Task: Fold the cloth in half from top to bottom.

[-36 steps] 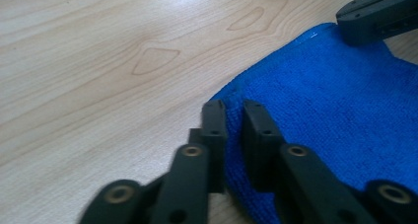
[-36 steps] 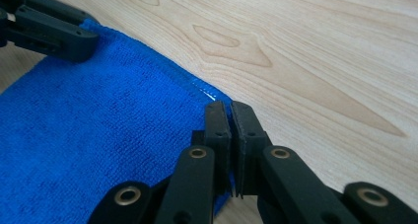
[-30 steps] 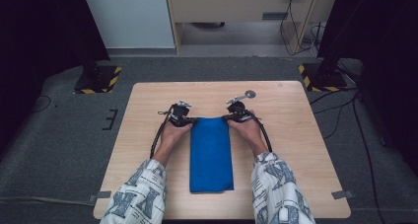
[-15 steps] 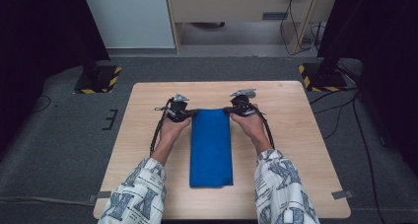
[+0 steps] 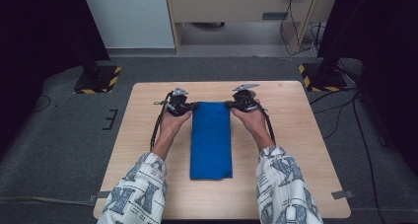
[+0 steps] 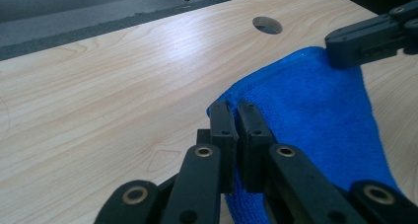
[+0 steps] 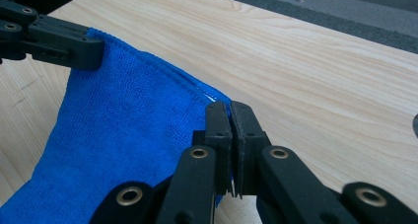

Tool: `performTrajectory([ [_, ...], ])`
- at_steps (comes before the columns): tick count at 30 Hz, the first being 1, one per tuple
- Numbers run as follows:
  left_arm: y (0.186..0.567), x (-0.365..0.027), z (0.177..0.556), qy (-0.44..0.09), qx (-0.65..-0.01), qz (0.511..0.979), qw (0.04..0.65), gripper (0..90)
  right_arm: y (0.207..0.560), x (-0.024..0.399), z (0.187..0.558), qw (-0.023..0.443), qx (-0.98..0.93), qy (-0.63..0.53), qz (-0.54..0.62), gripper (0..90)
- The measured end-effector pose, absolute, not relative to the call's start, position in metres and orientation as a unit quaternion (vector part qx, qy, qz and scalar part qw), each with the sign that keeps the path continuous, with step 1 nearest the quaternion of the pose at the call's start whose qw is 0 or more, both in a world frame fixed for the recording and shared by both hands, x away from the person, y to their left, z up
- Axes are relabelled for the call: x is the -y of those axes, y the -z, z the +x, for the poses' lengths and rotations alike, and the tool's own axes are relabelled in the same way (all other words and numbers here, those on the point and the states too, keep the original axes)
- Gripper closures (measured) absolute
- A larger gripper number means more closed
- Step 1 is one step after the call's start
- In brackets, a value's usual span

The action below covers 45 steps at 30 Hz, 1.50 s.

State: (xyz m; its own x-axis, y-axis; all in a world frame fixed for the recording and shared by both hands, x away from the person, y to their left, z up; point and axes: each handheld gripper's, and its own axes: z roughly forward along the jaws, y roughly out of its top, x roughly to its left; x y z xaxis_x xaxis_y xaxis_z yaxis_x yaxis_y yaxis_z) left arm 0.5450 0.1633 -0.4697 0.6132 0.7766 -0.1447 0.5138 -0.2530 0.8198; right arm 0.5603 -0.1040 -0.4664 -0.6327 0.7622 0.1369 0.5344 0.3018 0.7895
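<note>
A folded blue cloth [image 5: 211, 139] lies lengthwise in the middle of the table [image 5: 296, 135], its far edge raised off the wood. The left tool [image 5: 190, 106] is clamped tight on the far left corner, the right tool [image 5: 229, 104] on the far right corner. A round hole [image 6: 267, 24] sits in the table beyond.

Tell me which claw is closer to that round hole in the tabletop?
Right. The right claw grips the blue towel just beside the hole; the left claw holds the towel's opposite corner.
</note>
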Motion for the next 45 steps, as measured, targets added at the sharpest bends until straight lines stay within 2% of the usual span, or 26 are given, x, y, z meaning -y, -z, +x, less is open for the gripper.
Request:
performTrajectory([
  [27,0.439,-0.160,0.532,-0.179,-0.388,0.781,0.455,87.0,0.443,0.109,0.547,0.163,-0.779,-0.459,0.394,87.8],
  [45,0.441,-0.159,0.509,-0.183,-0.370,0.790,0.453,87.0,0.450,0.116,0.520,0.160,-0.780,-0.467,0.384,87.8],
])
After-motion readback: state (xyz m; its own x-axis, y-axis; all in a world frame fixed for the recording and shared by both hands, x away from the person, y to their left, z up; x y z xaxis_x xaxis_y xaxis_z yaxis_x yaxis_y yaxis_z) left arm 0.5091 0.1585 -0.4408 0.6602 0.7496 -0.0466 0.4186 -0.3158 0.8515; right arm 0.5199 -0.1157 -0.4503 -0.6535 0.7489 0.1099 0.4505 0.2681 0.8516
